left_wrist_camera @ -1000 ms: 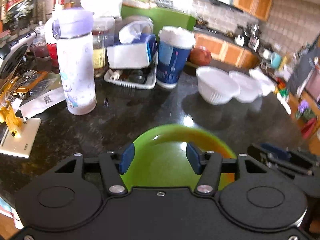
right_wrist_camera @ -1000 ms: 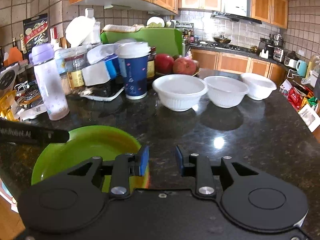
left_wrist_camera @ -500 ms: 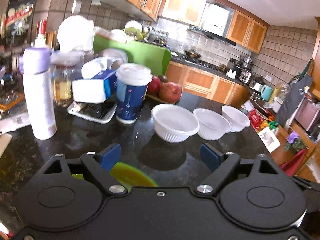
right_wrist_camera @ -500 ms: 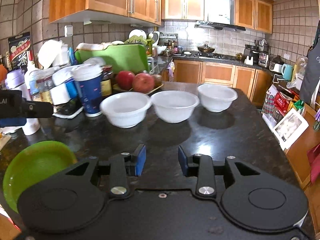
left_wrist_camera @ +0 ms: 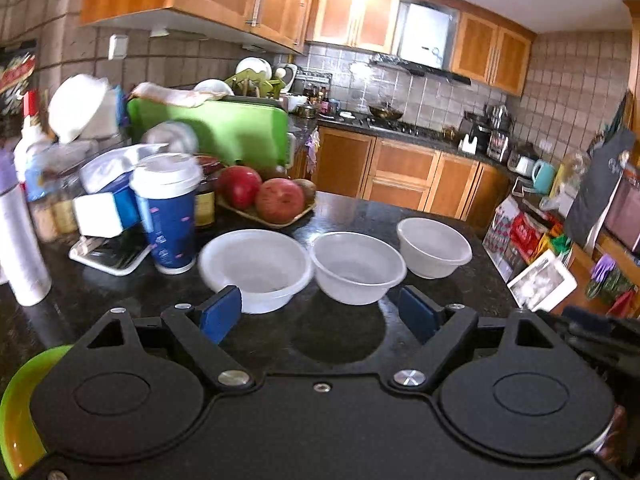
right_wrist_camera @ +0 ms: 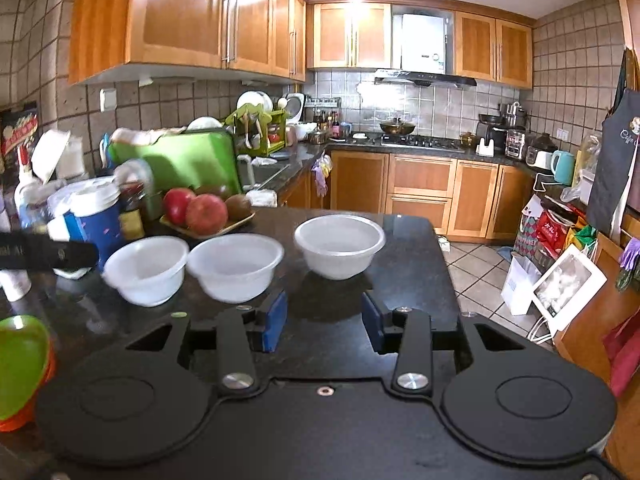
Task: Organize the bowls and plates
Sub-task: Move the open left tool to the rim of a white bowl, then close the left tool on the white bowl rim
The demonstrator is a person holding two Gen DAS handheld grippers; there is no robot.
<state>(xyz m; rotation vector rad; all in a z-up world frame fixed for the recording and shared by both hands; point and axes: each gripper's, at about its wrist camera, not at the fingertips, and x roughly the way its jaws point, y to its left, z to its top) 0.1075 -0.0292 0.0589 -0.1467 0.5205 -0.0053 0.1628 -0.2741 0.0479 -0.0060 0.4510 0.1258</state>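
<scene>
Counter: a dark speckled stone countertop (right_wrist_camera: 404, 248) carries everything; its far end faces wooden kitchen cabinets.
Bowls: three white plastic bowls stand upright and empty in a row across the counter. The leftmost white bowl (left_wrist_camera: 256, 270) and the middle white bowl (left_wrist_camera: 357, 266) sit just beside each other, rims nearly touching. The rightmost white bowl (left_wrist_camera: 434, 246) stands a little apart, further along the counter.
Plate: a lime-green round plate (left_wrist_camera: 18, 408) lies at the near left edge of the counter. The right wrist view shows an orange rim under it (right_wrist_camera: 22, 364).
Left gripper: the left gripper (left_wrist_camera: 320, 314) has its blue-padded jaws spread wide, closing slightly, with nothing between them. It is above the counter, short of the leftmost and middle bowls, and touches neither.
Right gripper: the right gripper (right_wrist_camera: 324, 322) has its jaws at a middling gap, opening, with only bare counter between the pads. The rightmost bowl sits straight ahead of it, apart from the fingertips.
Clutter: a blue paper cup with a white lid (left_wrist_camera: 168, 212) stands just left of the leftmost bowl. Behind the bowls, a shallow tray of red apples (left_wrist_camera: 266, 200) sits in front of an upright green cutting board (left_wrist_camera: 224, 130).
</scene>
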